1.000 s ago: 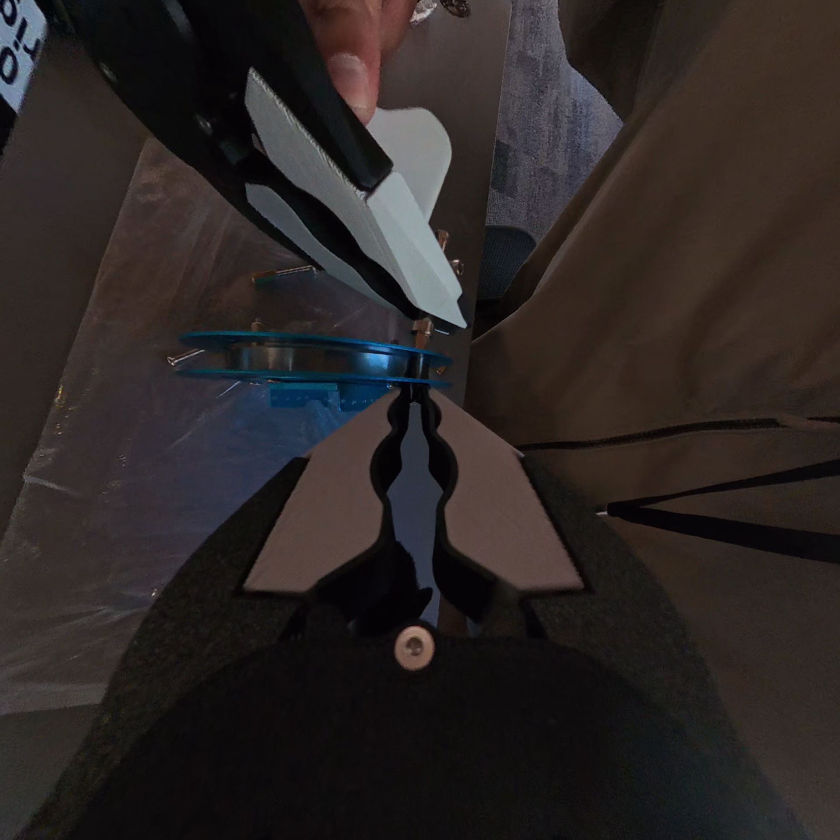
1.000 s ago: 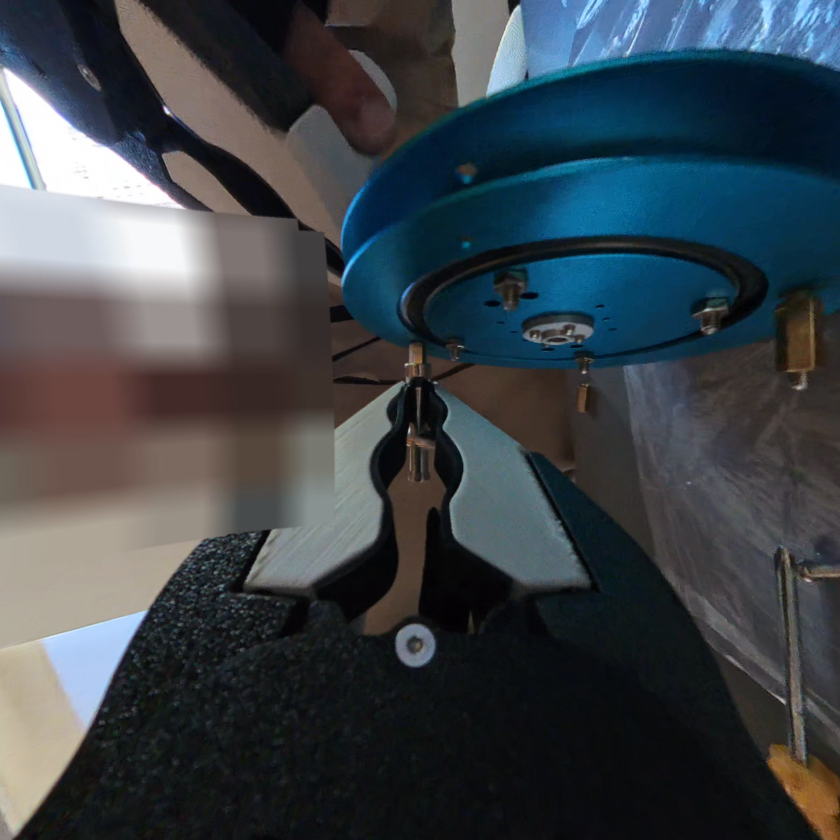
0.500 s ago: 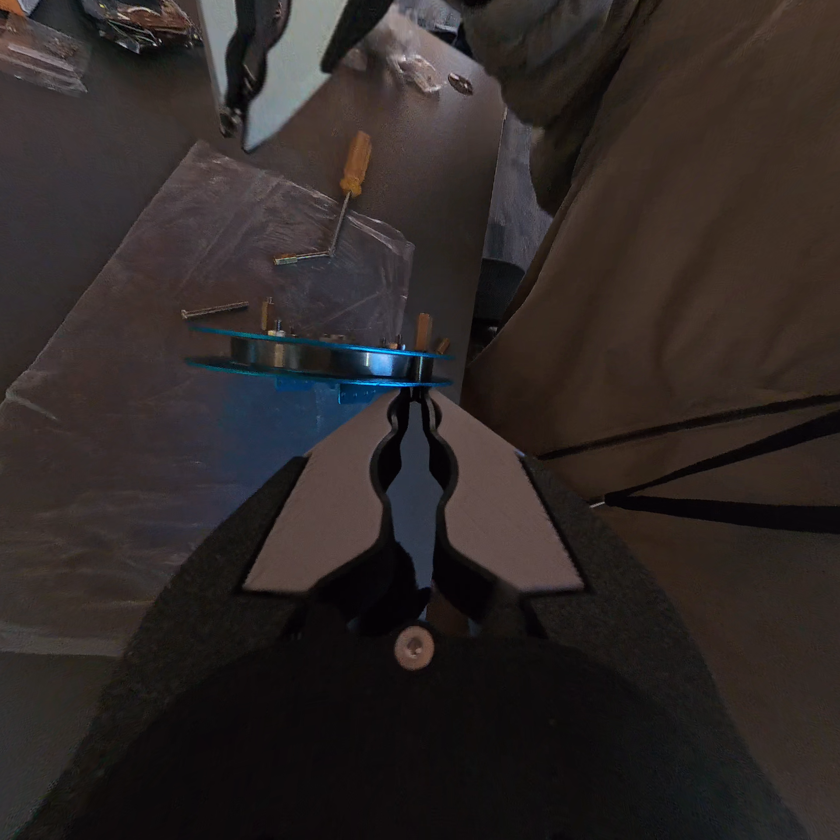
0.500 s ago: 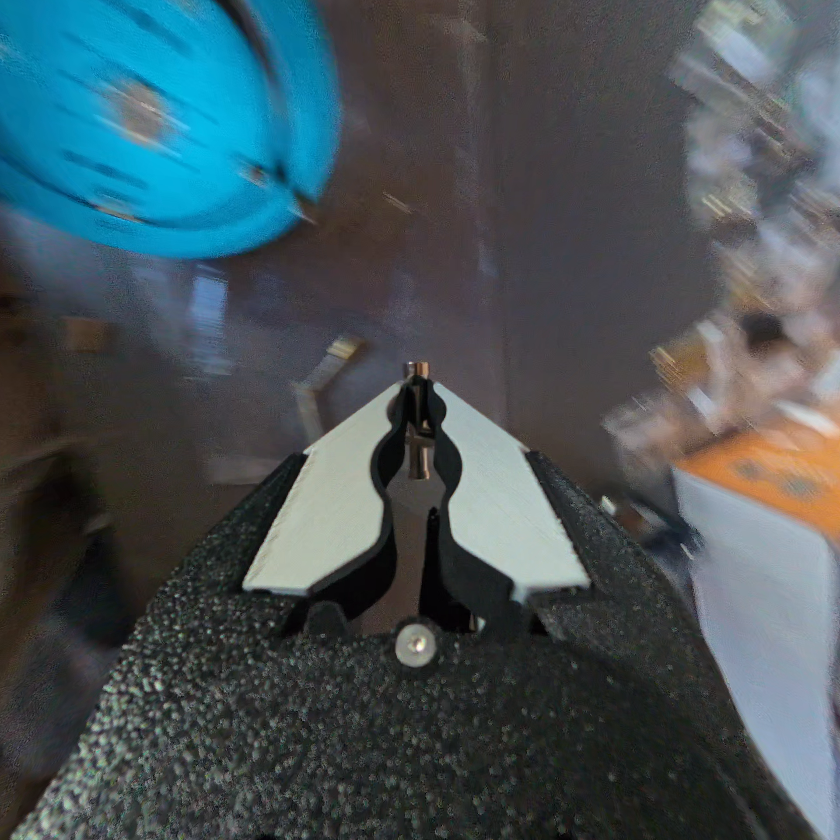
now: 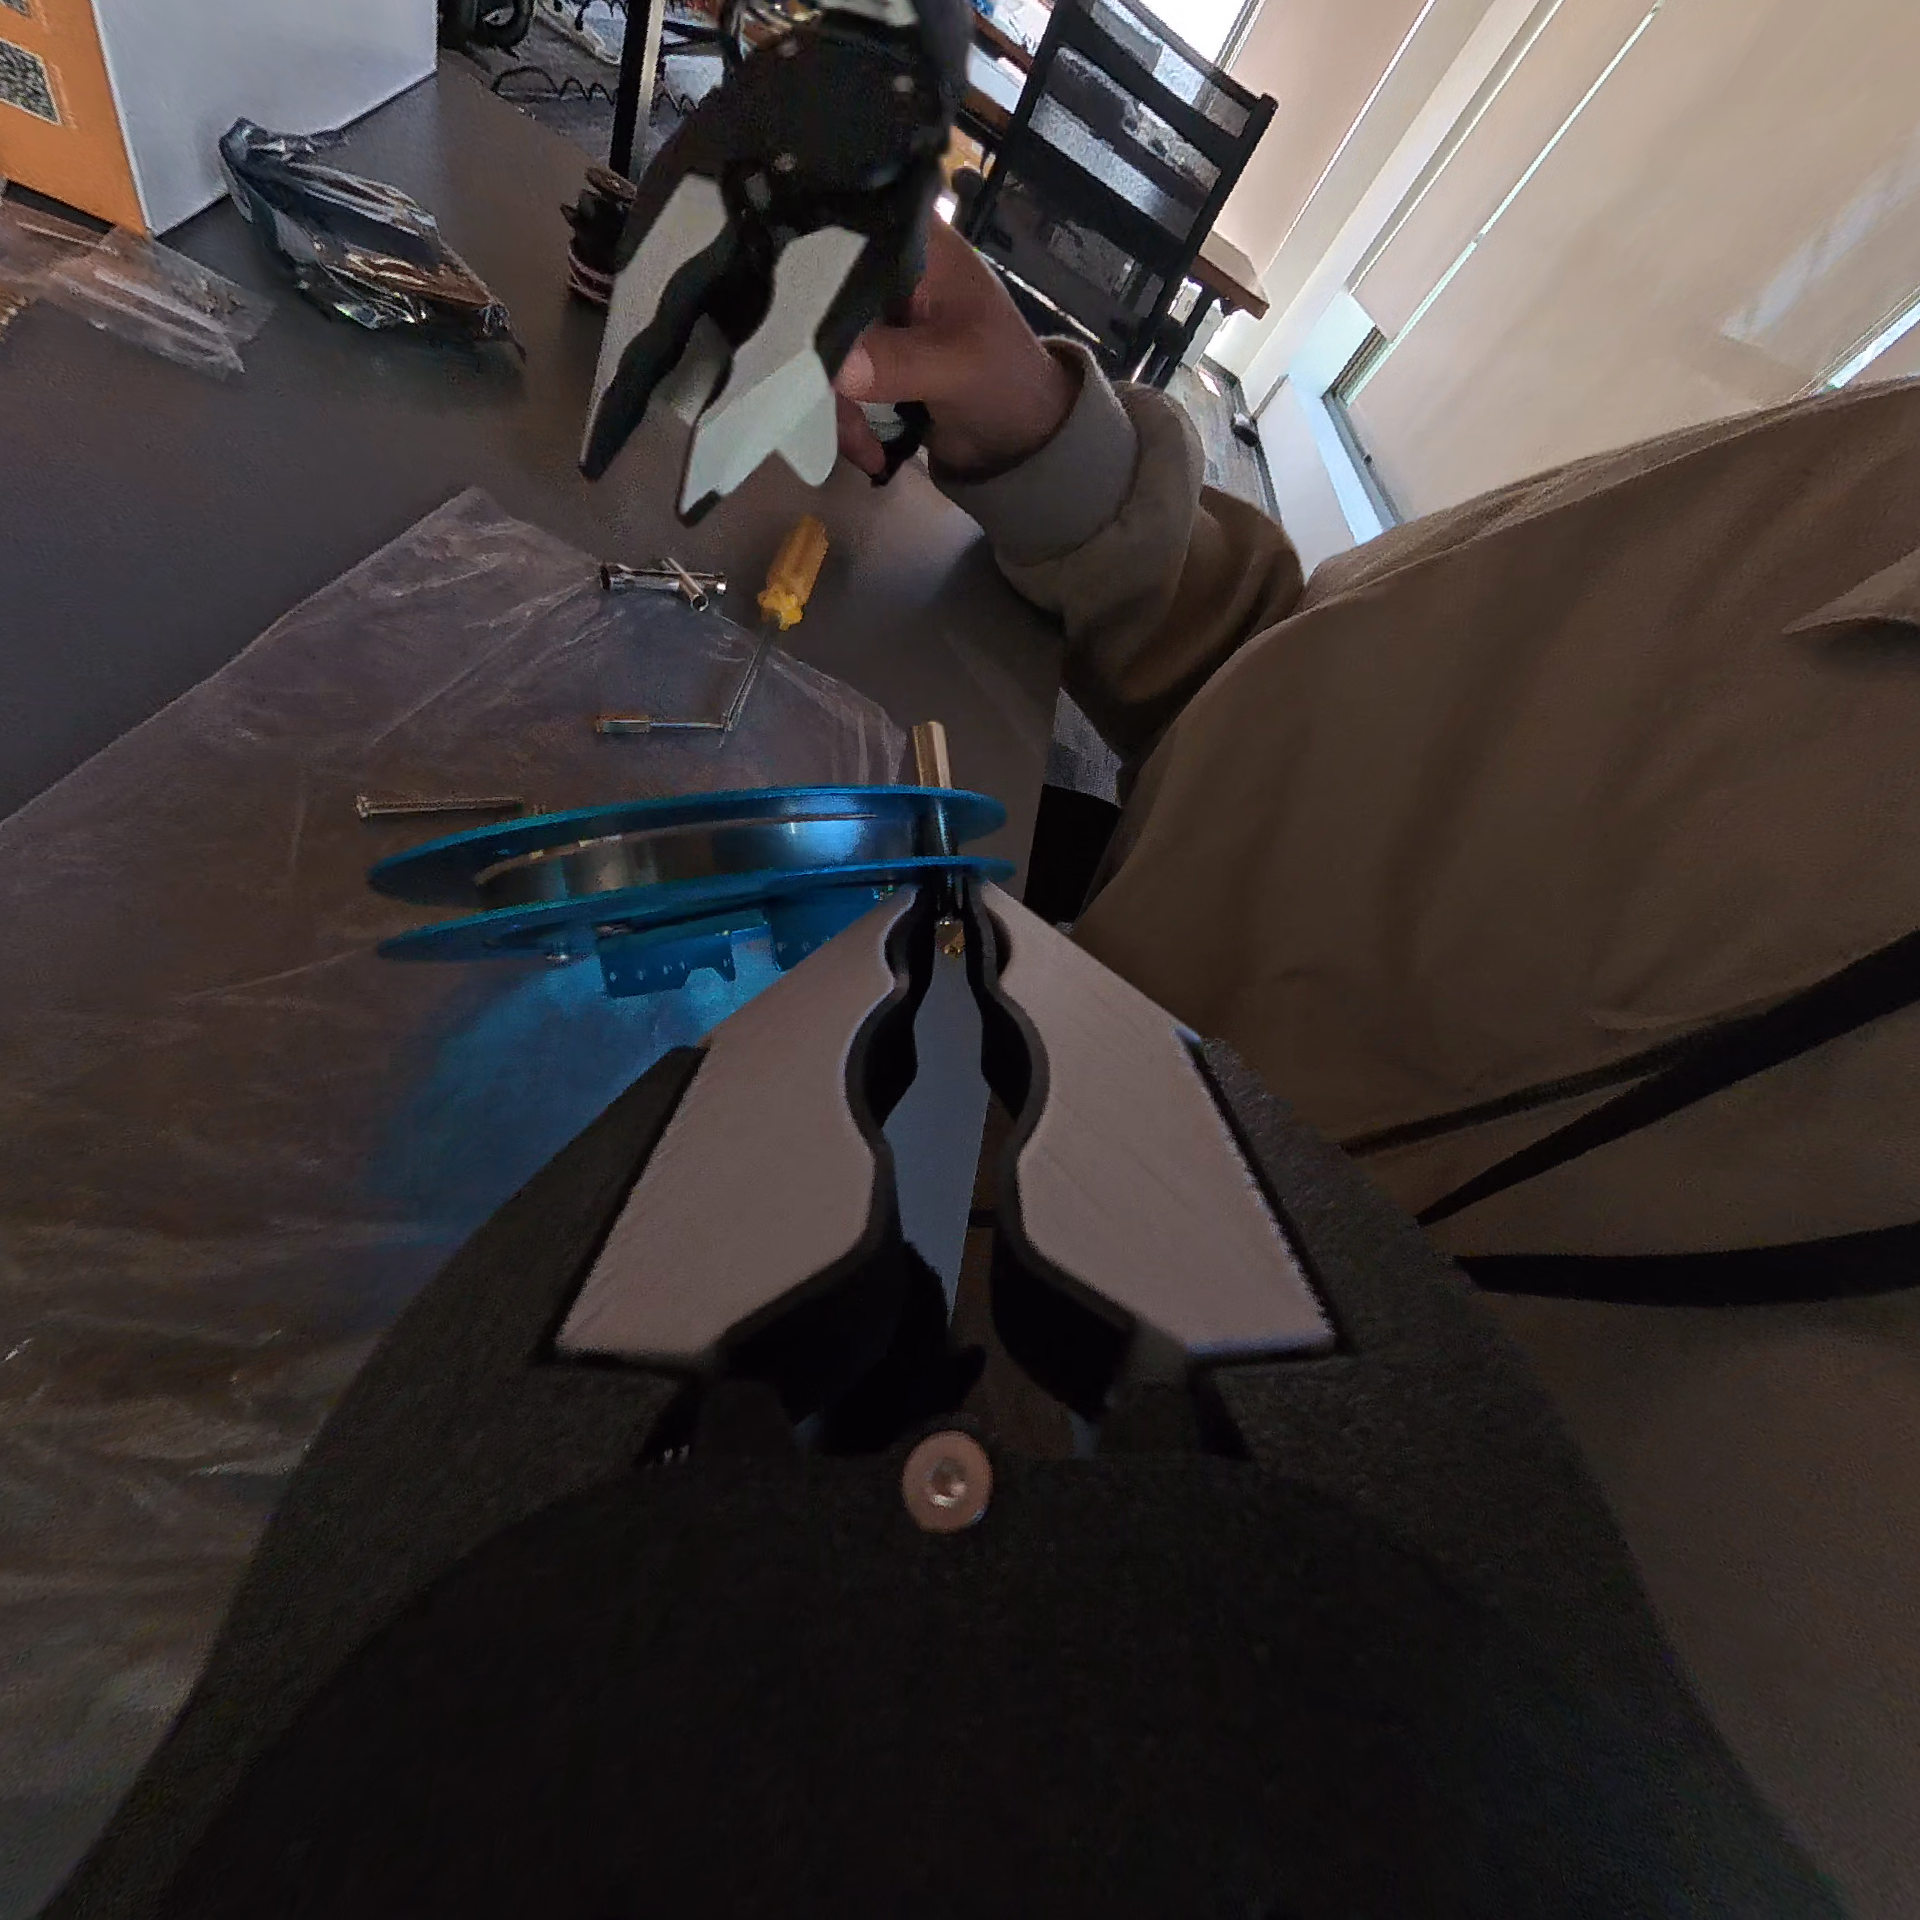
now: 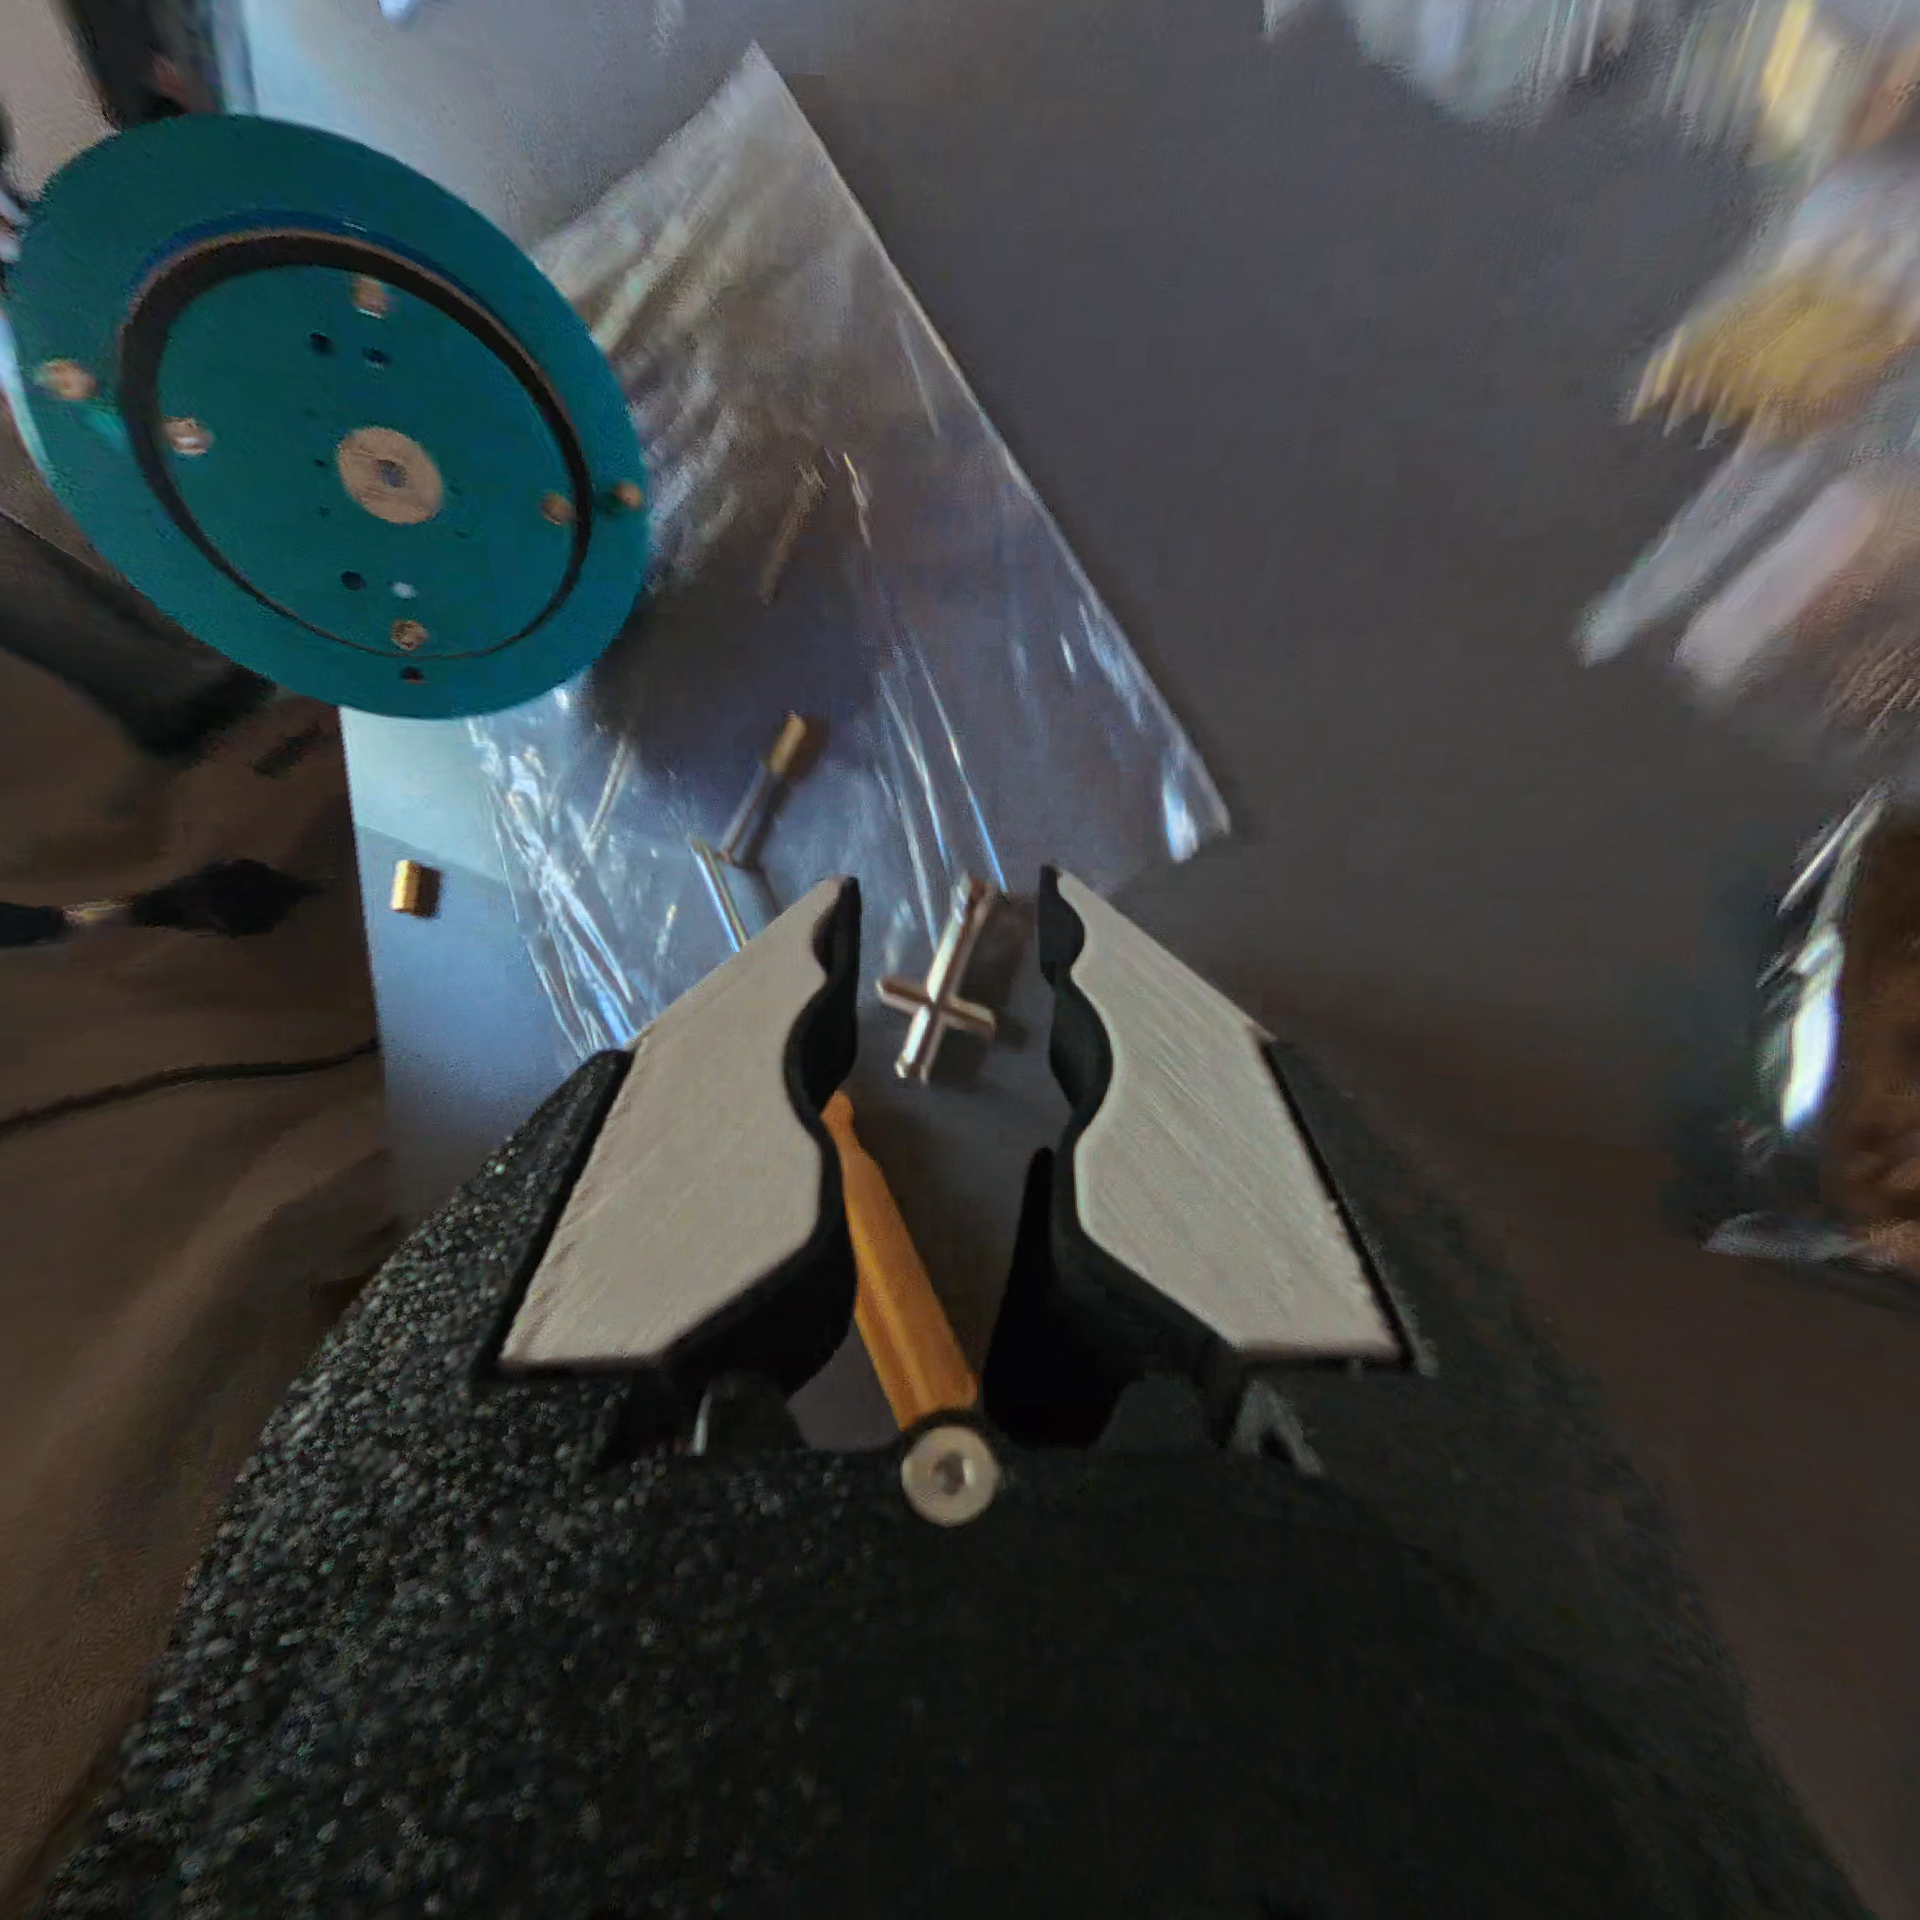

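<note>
My left gripper (image 5: 951, 912) is shut on a brass post (image 5: 928, 753) at the rim of a blue double-disc assembly (image 5: 623, 831), holding it edge-on above a clear plastic sheet (image 5: 312, 1039). My right gripper (image 6: 948, 883) is open and empty, hovering over the dark table. A small silver cross-shaped wrench (image 6: 940, 987) lies just below its tips, and a yellow screwdriver handle (image 6: 894, 1268) shows between its jaws. The blue disc (image 6: 312, 416) appears face-on at upper left. In the left wrist view the right gripper (image 5: 646, 483) hangs open, held by a hand.
On the plastic sheet lie a long screw (image 5: 436, 805), a shaft with a brass end (image 5: 655, 725), the screwdriver (image 5: 795, 566) and the cross wrench (image 5: 665, 582). A loose brass standoff (image 6: 416, 888) lies on the table. Foil bags (image 5: 364, 270) and a chair (image 5: 1122, 187) stand beyond. The tips of one gripper are about 20 cm away from the tips of the other.
My right gripper has swung away from the disc's underside to above the table and opened; the small screw piece it held is no longer in it. My left gripper still holds the disc.
</note>
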Tool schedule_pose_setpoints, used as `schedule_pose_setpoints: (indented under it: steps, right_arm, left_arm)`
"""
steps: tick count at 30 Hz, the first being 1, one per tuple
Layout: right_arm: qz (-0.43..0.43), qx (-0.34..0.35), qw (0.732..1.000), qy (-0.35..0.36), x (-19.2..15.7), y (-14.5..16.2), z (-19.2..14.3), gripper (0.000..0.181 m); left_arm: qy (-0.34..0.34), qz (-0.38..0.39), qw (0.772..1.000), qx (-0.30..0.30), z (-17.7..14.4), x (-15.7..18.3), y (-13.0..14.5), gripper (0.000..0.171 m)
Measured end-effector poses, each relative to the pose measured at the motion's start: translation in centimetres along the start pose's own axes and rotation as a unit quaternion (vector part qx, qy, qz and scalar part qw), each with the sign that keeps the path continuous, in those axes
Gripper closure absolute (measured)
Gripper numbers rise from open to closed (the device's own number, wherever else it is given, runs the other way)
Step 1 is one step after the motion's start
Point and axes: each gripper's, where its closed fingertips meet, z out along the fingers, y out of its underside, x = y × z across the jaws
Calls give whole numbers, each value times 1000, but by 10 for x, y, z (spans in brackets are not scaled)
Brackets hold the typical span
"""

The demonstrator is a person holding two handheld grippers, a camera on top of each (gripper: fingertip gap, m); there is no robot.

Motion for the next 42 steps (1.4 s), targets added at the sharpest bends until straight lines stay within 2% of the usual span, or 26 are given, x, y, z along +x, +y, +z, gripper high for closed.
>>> schedule_pose_setpoints:
  steps: [2,4,5,7,9,10,13,15,20,23,24,25,27,30,32,35,39,41,42]
  right_arm:
    - [-124,61,990,29,-27,-26,-7,148]
    - [-223,117,966,50,-61,-47,-4,146]
    - [-247,135,957,66,-77,-54,2,147]
    - [-312,144,934,92,-107,-60,17,137]
    - [-366,145,907,149,-126,-61,28,135]
    - [-394,139,889,188,-131,-61,30,134]
    - [-494,128,809,291,-144,-66,28,147]
    - [-548,115,762,326,-151,-64,31,164]
    - [-633,94,647,414,-146,-72,27,174]
    - [-677,57,595,430,-143,-73,28,175]
    - [-686,45,585,430,-142,-72,29,176]
    - [-688,30,586,426,-140,-72,29,176]
    - [-673,-4,624,397,-138,-71,29,177]
    - [-600,-51,743,291,-138,-62,29,176]
    - [-542,-81,812,202,-142,-53,28,177]
    - [-451,-141,878,71,-148,-39,26,177]
    - [-263,-217,935,-98,-151,-31,23,177]
    - [-122,-266,936,-193,-154,-25,21,176]
    - [-28,-293,923,-246,-157,-24,20,177]
  left_arm:
    - [4,-4,1000,1,5,1,-4,168]
    - [8,-4,1000,-4,11,2,-6,168]
    - [11,-8,1000,-5,14,3,-8,168]
    - [12,-13,1000,-7,19,3,-12,168]
    - [15,-25,1000,-8,22,2,-15,168]
    - [20,-34,999,-10,23,3,-15,168]
    - [37,-65,997,-21,26,4,-15,169]
    - [48,-80,995,-33,27,5,-15,169]
    - [49,-92,993,-59,30,3,-18,169]
    - [39,-72,993,-86,33,5,-17,170]
    - [34,-68,993,-92,33,5,-17,169]
    - [28,-65,993,-97,33,4,-18,169]
    - [10,-48,993,-108,35,2,-19,169]
    - [-44,22,989,-139,39,3,-16,170]
    - [-65,61,982,-166,42,7,-12,169]
    - [-74,97,974,-189,47,12,-8,169]
    - [-93,140,966,-199,49,11,-9,169]
    - [-93,148,964,-198,51,12,-8,169]
    - [-91,150,964,-200,52,12,-7,169]
